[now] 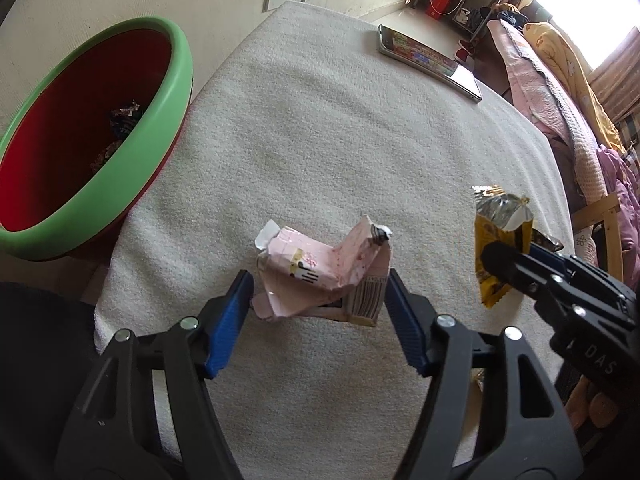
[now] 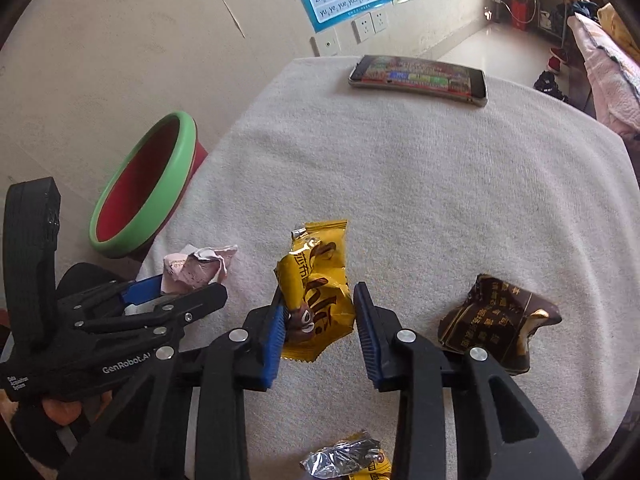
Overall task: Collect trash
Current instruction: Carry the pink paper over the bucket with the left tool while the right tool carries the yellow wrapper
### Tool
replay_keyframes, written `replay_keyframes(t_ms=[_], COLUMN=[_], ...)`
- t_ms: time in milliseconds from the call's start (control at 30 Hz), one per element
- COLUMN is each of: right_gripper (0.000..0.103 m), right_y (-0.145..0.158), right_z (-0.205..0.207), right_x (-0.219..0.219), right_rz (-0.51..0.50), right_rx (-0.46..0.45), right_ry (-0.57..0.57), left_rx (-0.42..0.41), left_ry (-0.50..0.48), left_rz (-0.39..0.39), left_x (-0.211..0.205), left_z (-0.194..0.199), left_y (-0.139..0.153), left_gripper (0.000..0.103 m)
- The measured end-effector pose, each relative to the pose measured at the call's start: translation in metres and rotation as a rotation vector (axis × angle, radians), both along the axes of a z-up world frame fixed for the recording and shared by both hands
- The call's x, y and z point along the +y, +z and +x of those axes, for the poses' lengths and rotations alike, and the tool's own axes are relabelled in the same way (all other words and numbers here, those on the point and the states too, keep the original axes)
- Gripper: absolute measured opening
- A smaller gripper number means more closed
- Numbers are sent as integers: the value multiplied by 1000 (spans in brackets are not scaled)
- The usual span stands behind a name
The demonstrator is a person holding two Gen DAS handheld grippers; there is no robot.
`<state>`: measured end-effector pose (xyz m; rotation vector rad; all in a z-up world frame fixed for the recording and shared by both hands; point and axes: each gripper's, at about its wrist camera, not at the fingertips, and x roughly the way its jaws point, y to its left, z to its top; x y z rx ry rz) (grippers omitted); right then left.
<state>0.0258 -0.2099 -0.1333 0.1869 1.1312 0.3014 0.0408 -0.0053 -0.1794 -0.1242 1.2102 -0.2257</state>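
Note:
A crumpled pink carton point(image 1: 324, 276) lies on the white towel-covered table point(image 1: 340, 128). My left gripper point(image 1: 318, 300) is open, its blue pads on either side of the carton. The carton also shows in the right wrist view point(image 2: 200, 266). A yellow snack wrapper point(image 2: 316, 292) stands between the open pads of my right gripper point(image 2: 320, 320), touching the left pad. The wrapper also shows in the left wrist view point(image 1: 500, 248). A red bin with a green rim point(image 1: 92, 136) sits left of the table with some wrappers inside.
A brown wrapper point(image 2: 496, 324) lies right of my right gripper. A silver-and-yellow wrapper point(image 2: 348, 460) lies near the table's front edge. A phone point(image 2: 420, 78) rests at the far side of the table. A bed with pink bedding point(image 1: 560, 92) stands to the right.

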Motion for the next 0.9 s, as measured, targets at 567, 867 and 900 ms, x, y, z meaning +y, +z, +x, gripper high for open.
replay_keyframes(t_ms=[567, 867, 900], right_gripper=[33, 33, 33], right_y=[55, 60, 61], right_z=[6, 8, 8], right_x=[48, 86, 89], right_rz=[30, 42, 44], right_rx=[-114, -122, -122], right_ry=[123, 215, 221], left_rx=[-115, -192, -191], left_ry=[113, 207, 221], left_rz=[-11, 37, 42], left_x=[43, 90, 96], left_z=[4, 7, 7], left_y=[45, 73, 73], left_gripper=[64, 64, 64])
